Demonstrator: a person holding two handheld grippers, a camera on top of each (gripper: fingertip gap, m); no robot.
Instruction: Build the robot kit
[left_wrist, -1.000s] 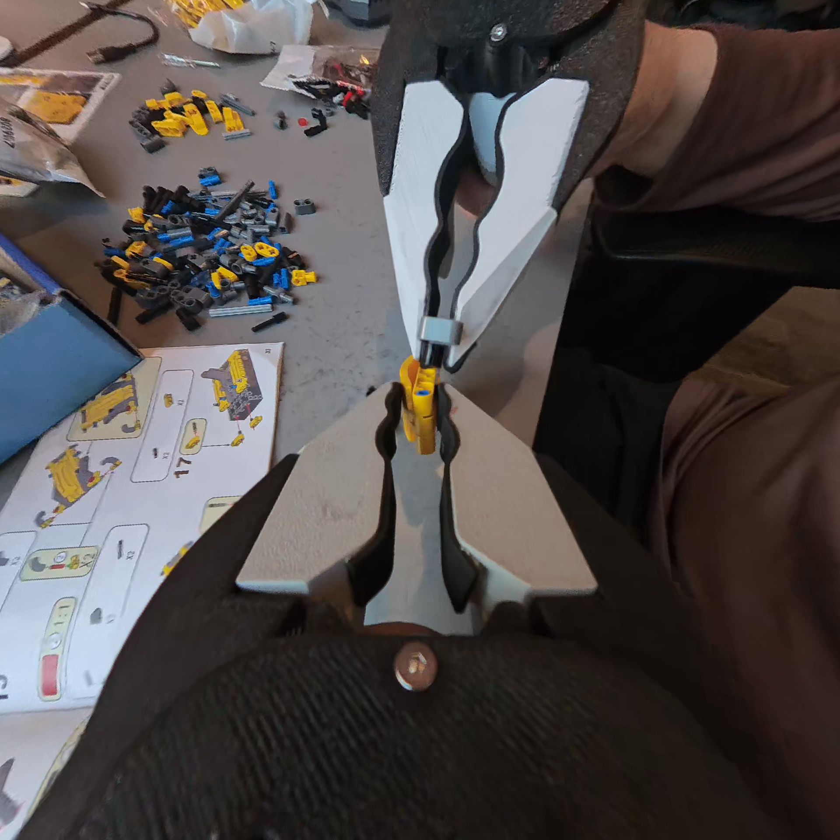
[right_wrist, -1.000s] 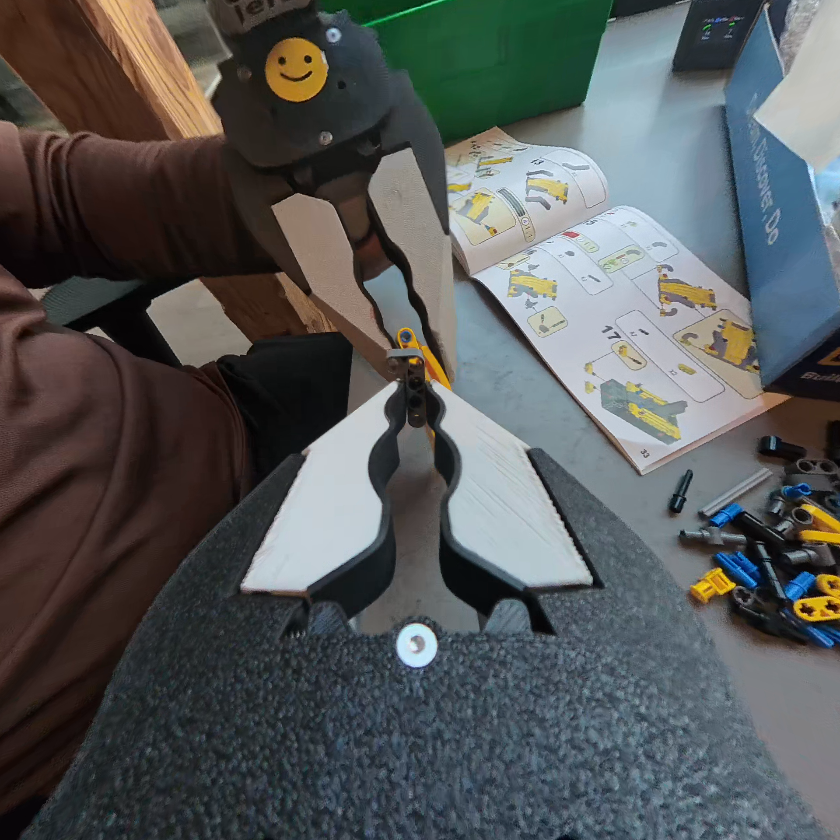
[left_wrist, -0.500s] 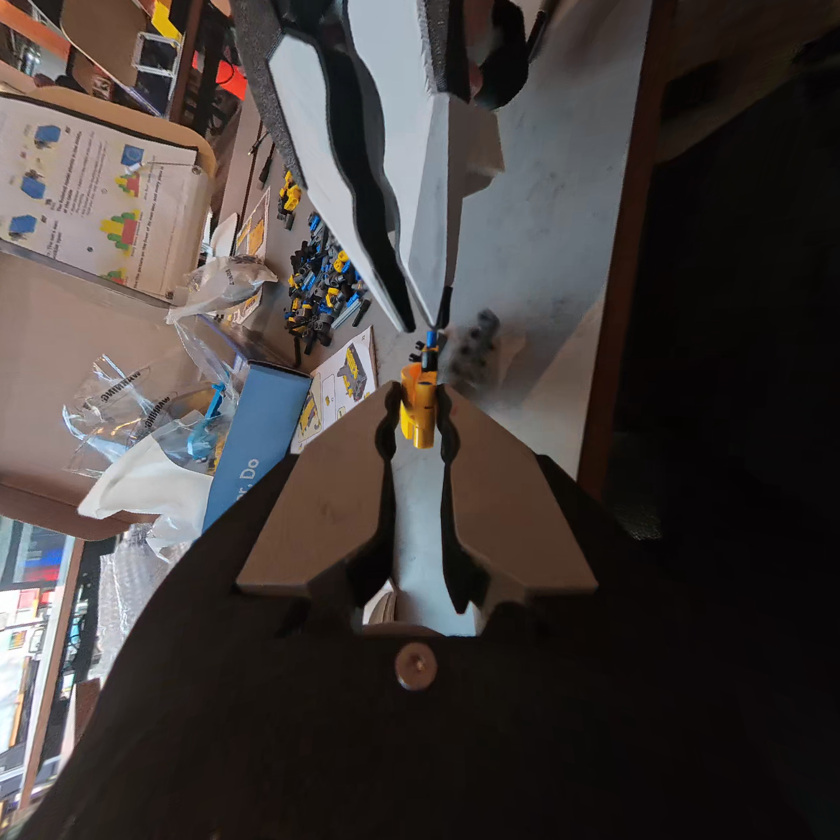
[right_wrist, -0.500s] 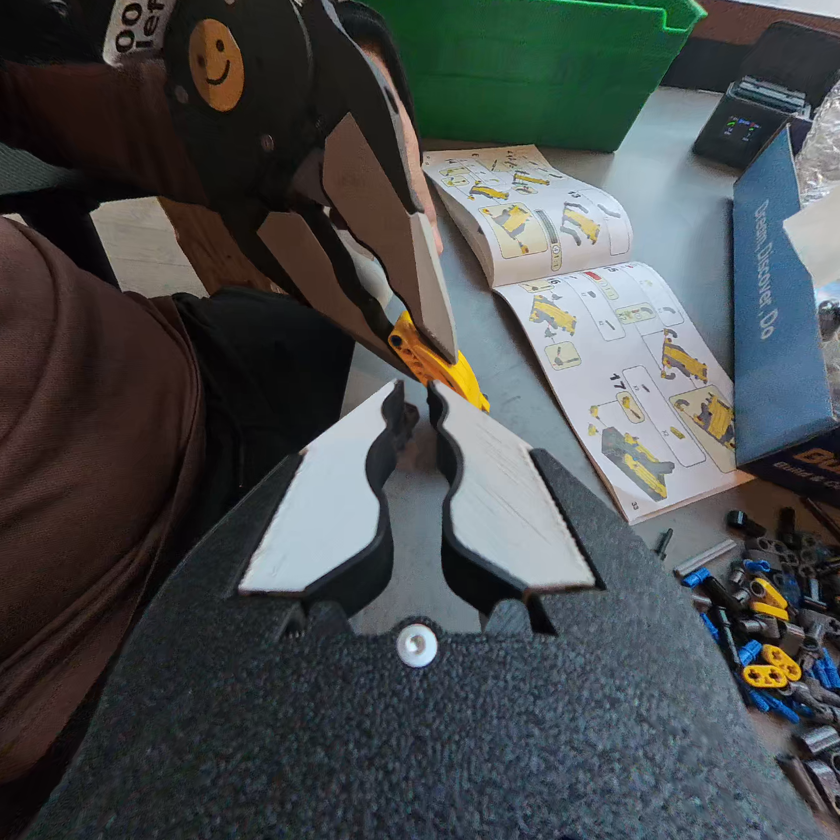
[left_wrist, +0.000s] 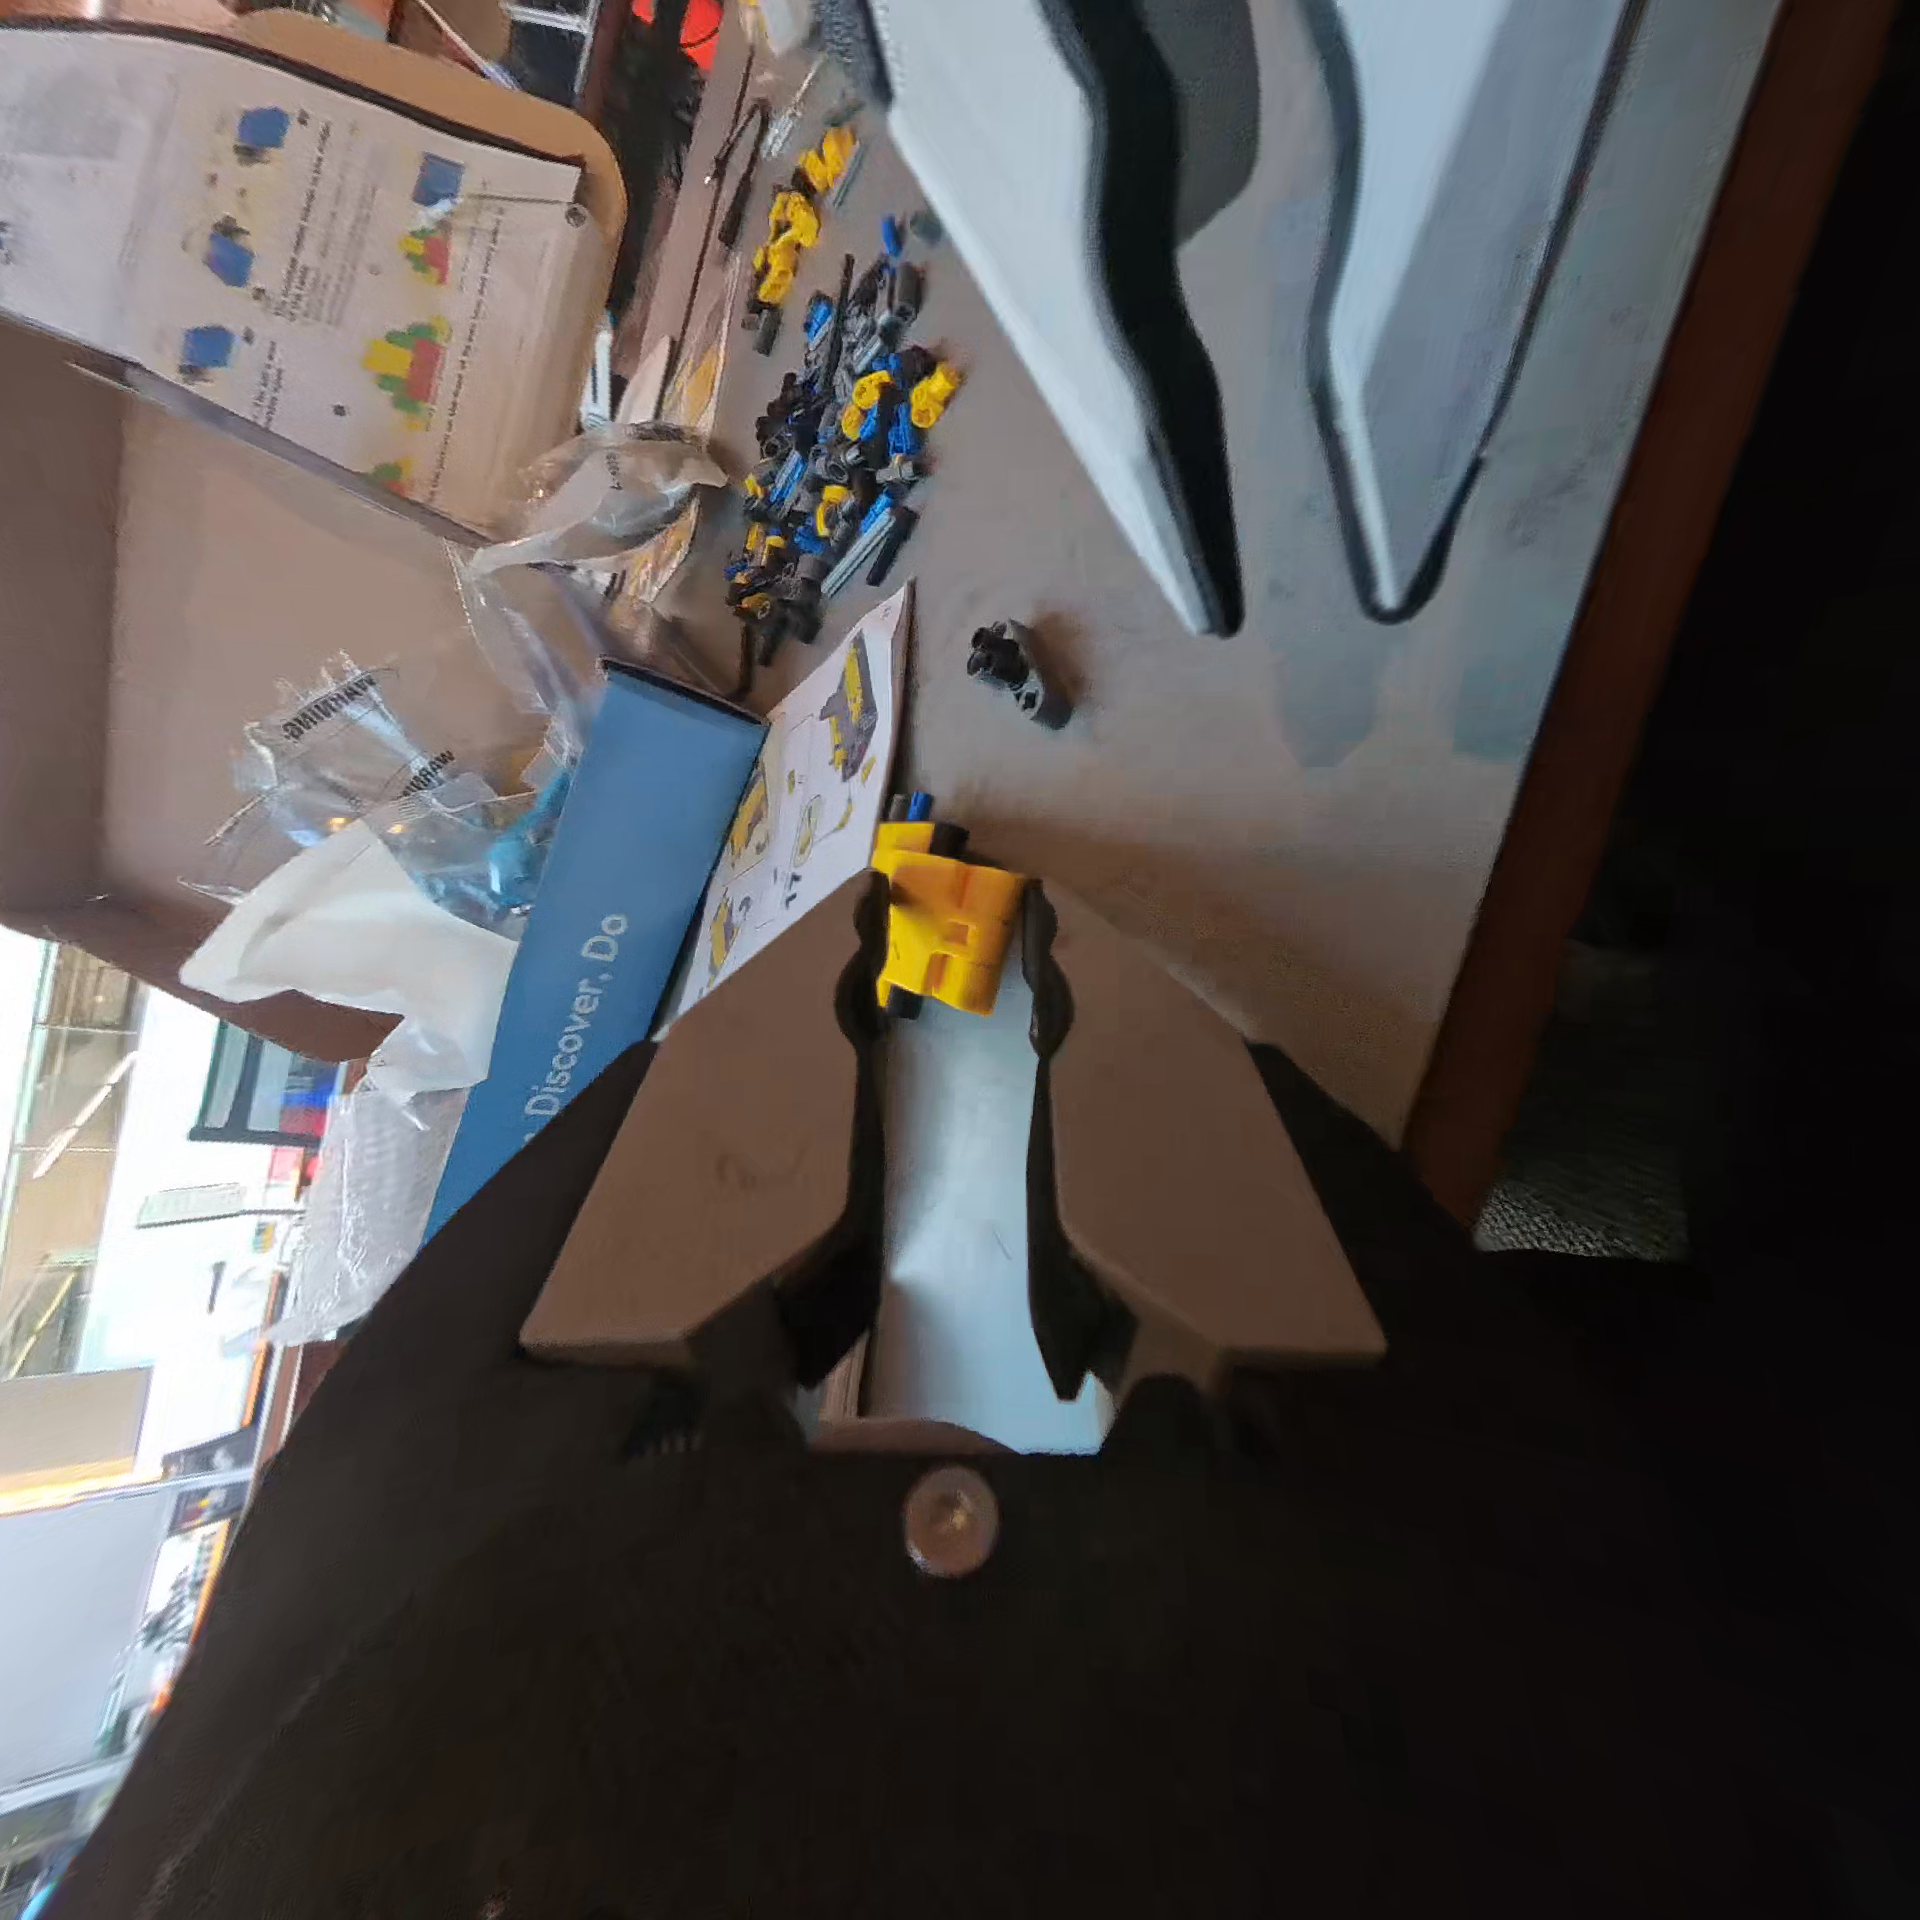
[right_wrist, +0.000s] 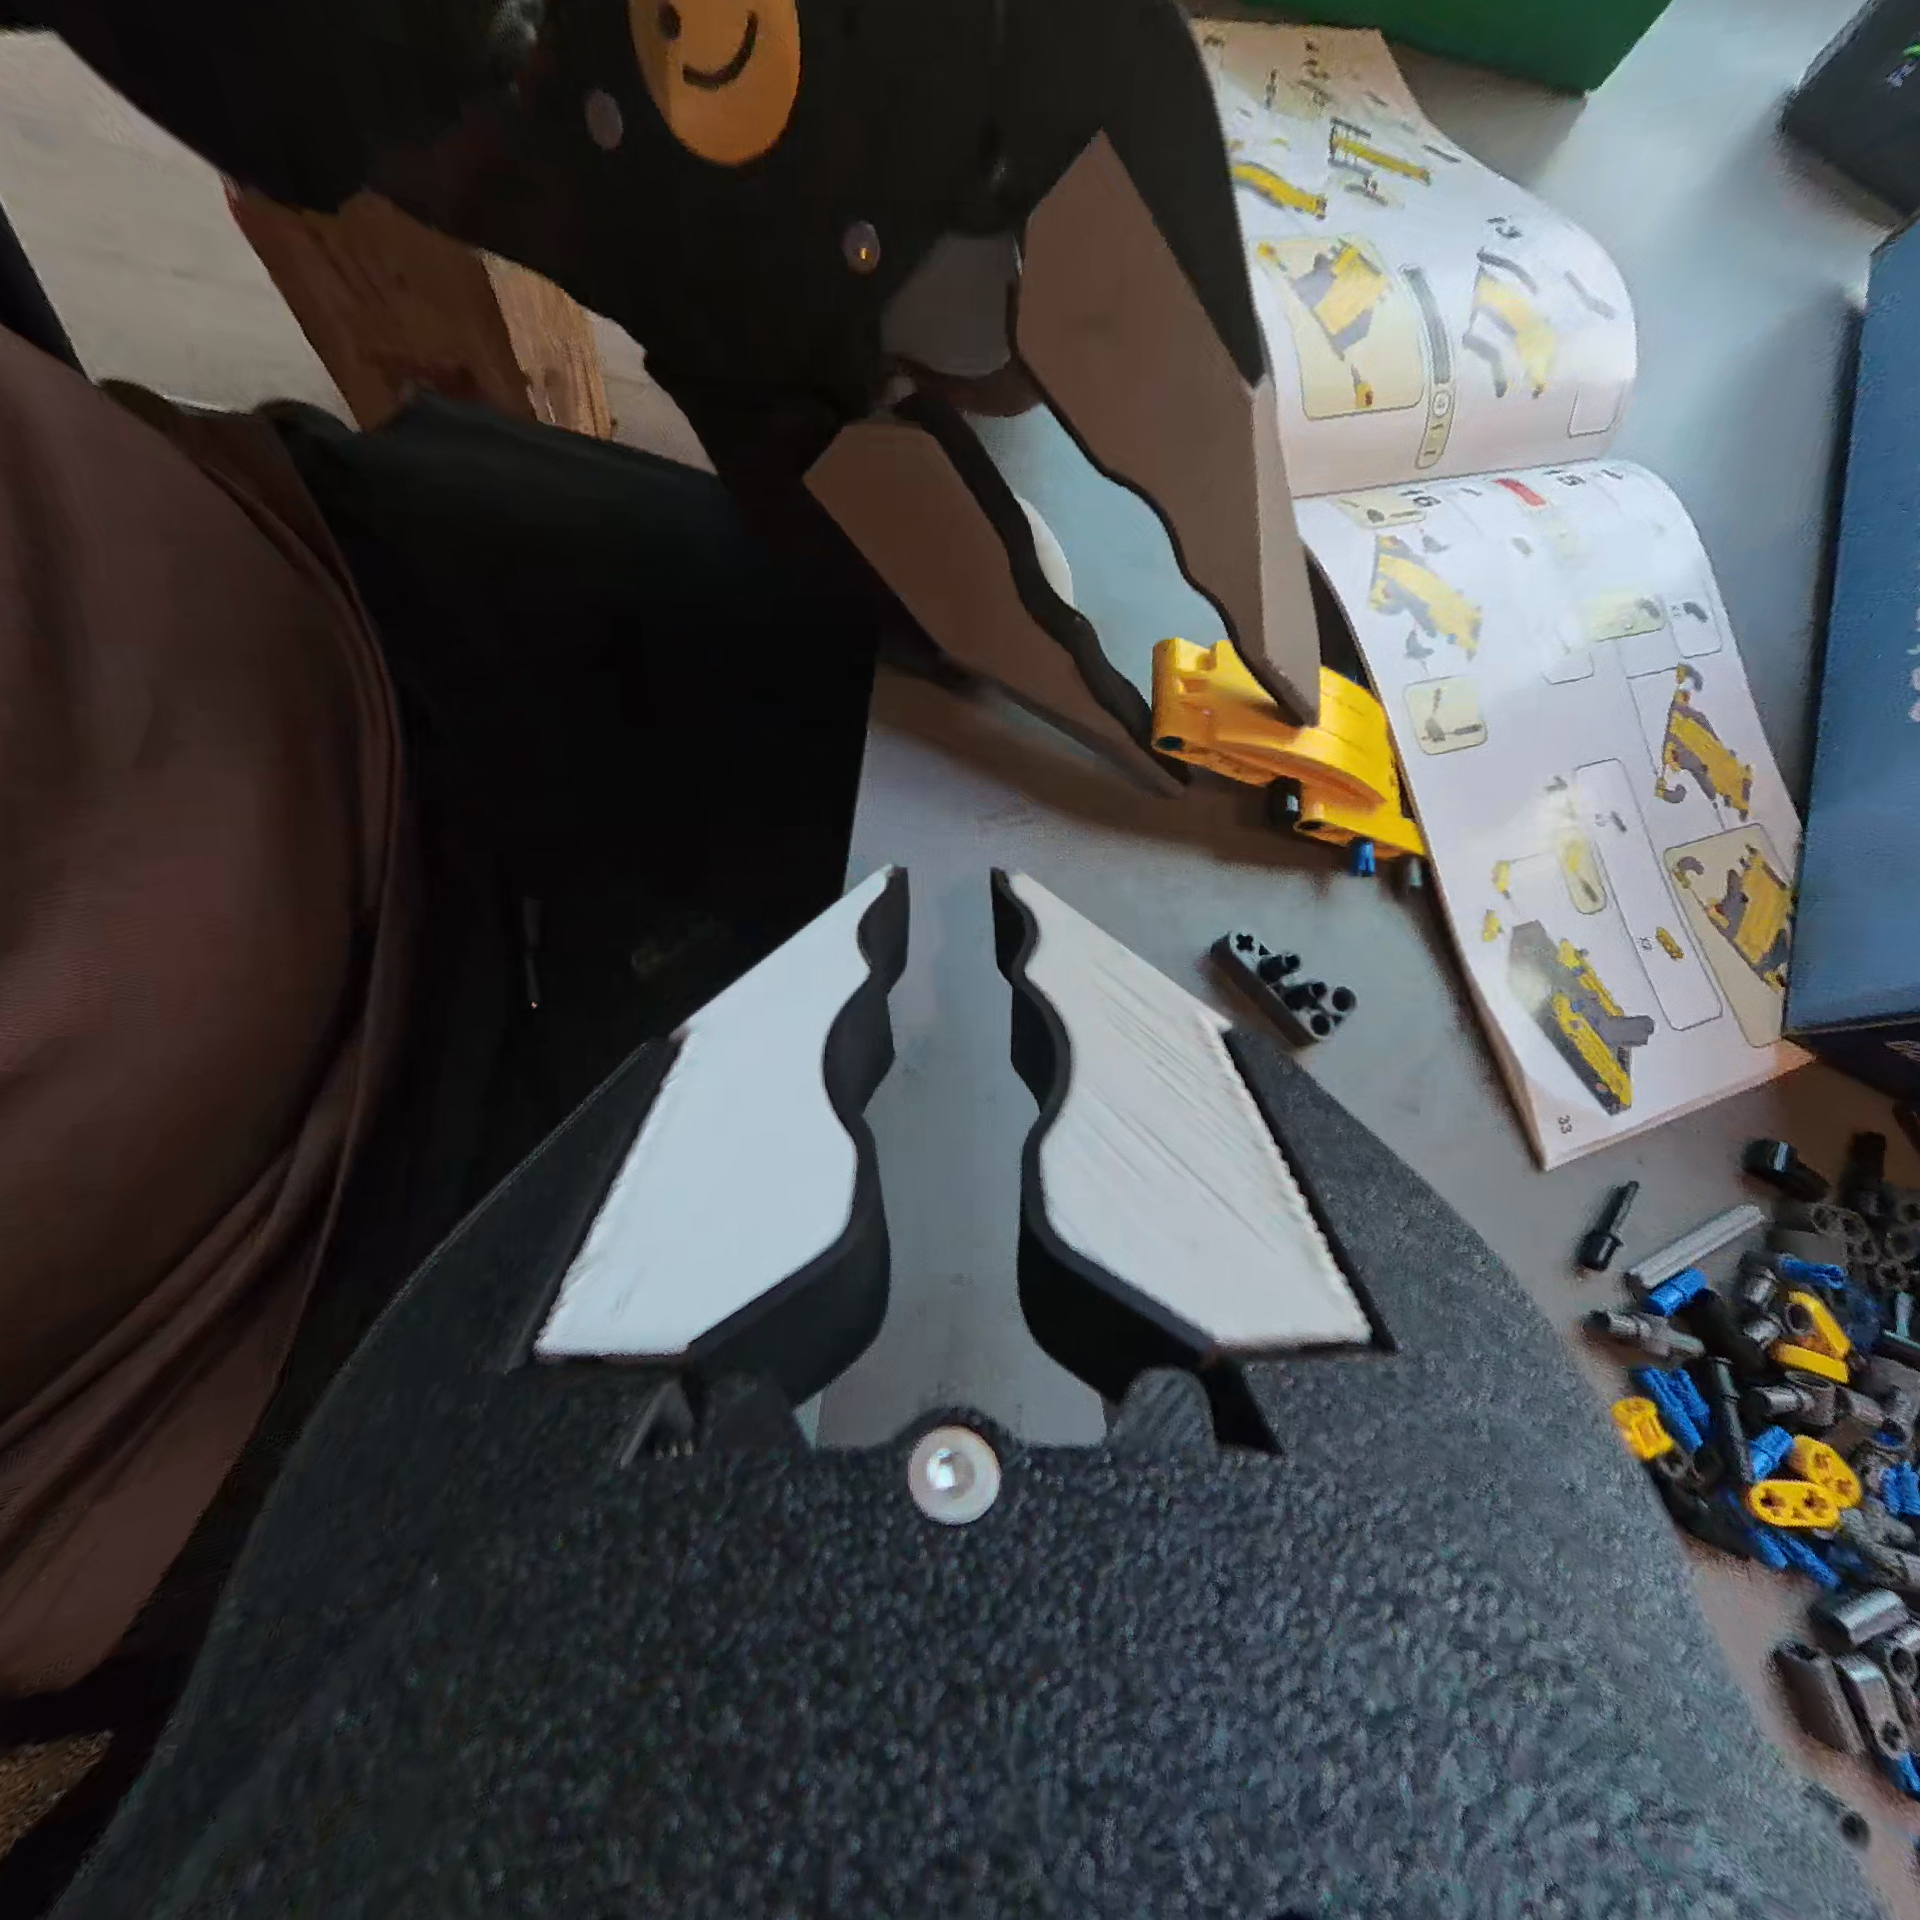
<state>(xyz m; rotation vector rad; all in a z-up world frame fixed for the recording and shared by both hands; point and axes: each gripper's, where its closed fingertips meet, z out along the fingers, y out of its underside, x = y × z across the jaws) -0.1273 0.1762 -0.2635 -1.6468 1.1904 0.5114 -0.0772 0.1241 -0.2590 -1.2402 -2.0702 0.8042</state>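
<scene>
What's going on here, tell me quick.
A person works two handheld grippers over a grey table. The left gripper is shut on a yellow brick assembly, beside the open instruction booklet. The right gripper is open and empty. A small dark beam lies loose near it.
</scene>
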